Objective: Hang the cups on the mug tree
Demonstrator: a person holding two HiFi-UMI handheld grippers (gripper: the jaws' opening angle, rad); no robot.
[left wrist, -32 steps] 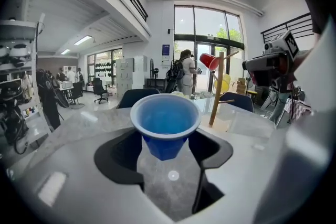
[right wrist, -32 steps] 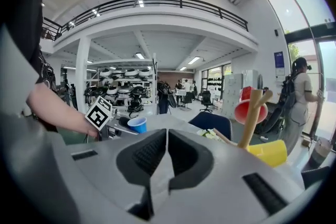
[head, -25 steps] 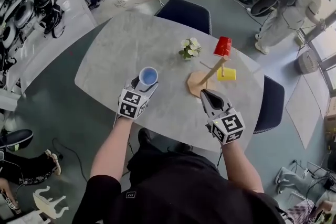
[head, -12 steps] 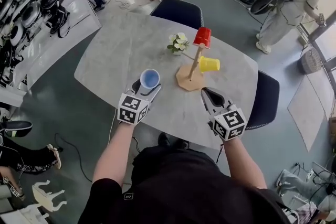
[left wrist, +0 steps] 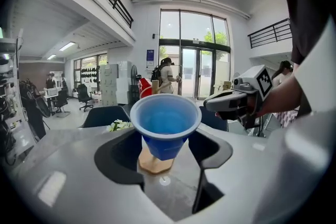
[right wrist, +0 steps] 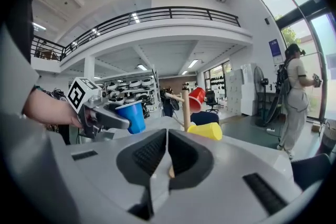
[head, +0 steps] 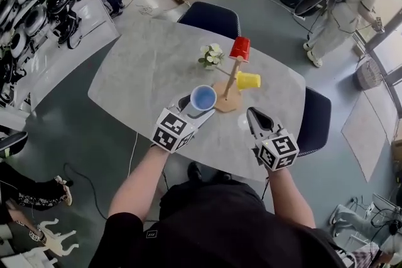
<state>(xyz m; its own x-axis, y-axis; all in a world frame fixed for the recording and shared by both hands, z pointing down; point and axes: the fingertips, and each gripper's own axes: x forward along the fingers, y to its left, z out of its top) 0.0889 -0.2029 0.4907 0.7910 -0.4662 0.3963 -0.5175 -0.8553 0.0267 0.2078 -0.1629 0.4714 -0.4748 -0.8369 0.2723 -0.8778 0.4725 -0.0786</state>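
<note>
My left gripper (head: 198, 105) is shut on a blue cup (head: 203, 97), held mouth up above the table just left of the mug tree (head: 233, 75). In the left gripper view the blue cup (left wrist: 165, 128) fills the gap between the jaws, with the tree's wooden base (left wrist: 154, 163) below it. A red cup (head: 240, 48) hangs at the tree's top and a yellow cup (head: 249, 80) on a lower peg. My right gripper (head: 254, 113) is shut and empty, near the table's front edge to the right of the tree. Its own view shows the tree's pole (right wrist: 185, 105), the red cup (right wrist: 197, 98) and the yellow cup (right wrist: 208, 130) ahead.
A small pot of white flowers (head: 210, 56) stands on the grey marble table (head: 141, 66) just behind and left of the tree. Dark blue chairs (head: 210, 16) stand at the far side and at the right (head: 316, 119). A person (head: 347, 6) stands at the back right.
My left gripper has carried the blue cup up and to the right, from the table's middle to beside the mug tree's base. The right gripper has shifted a little.
</note>
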